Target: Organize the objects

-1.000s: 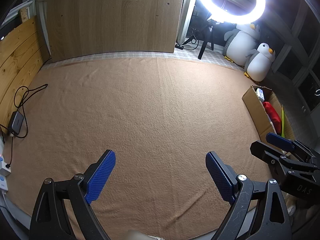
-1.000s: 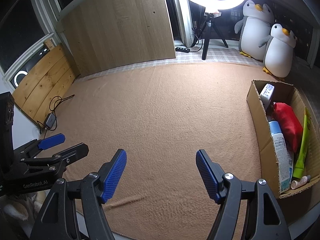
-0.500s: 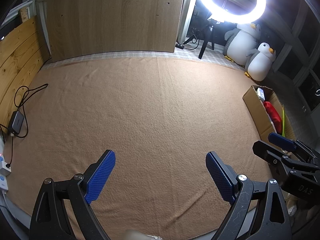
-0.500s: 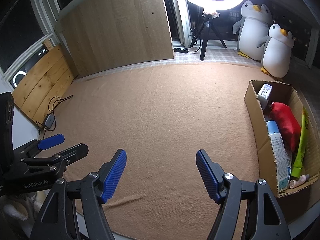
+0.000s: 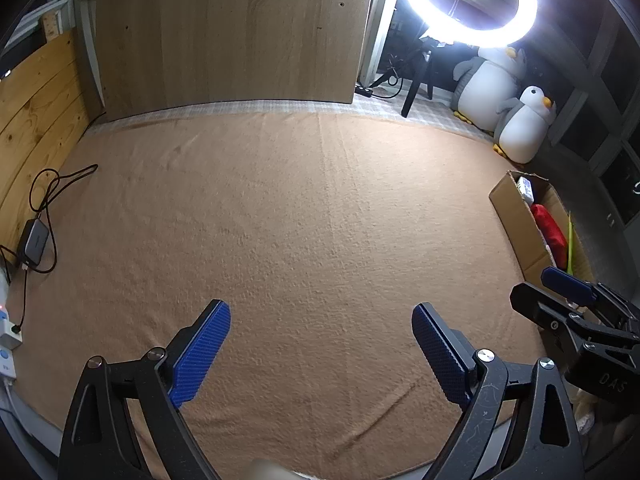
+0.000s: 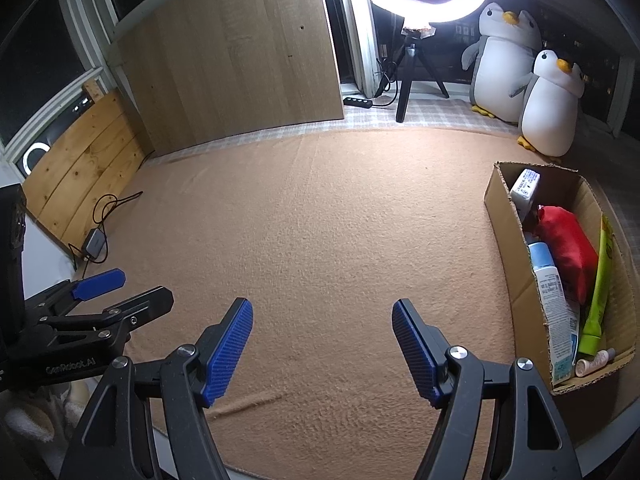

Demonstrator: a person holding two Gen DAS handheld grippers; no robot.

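A cardboard box (image 6: 505,236) stands at the right edge of the tan blanket (image 6: 320,220). It holds a red pouch (image 6: 568,242), a white and blue bottle (image 6: 554,296), a green tube (image 6: 600,280), a small white box (image 6: 525,188) and a small tube (image 6: 596,360). The box also shows in the left wrist view (image 5: 516,216). My left gripper (image 5: 320,354) is open and empty over the blanket's near edge. My right gripper (image 6: 322,350) is open and empty, left of the box. Each gripper shows at the side of the other's view.
Two plush penguins (image 6: 528,76) and a ring light on a tripod (image 6: 416,60) stand at the back right. A wooden board (image 6: 236,60) leans at the back. A power adapter with cable (image 5: 34,240) lies at the left edge by wooden planks (image 5: 32,120).
Both grippers stay open and empty. The views have shifted only slightly; the box sits a little further left and lower in the right wrist view.
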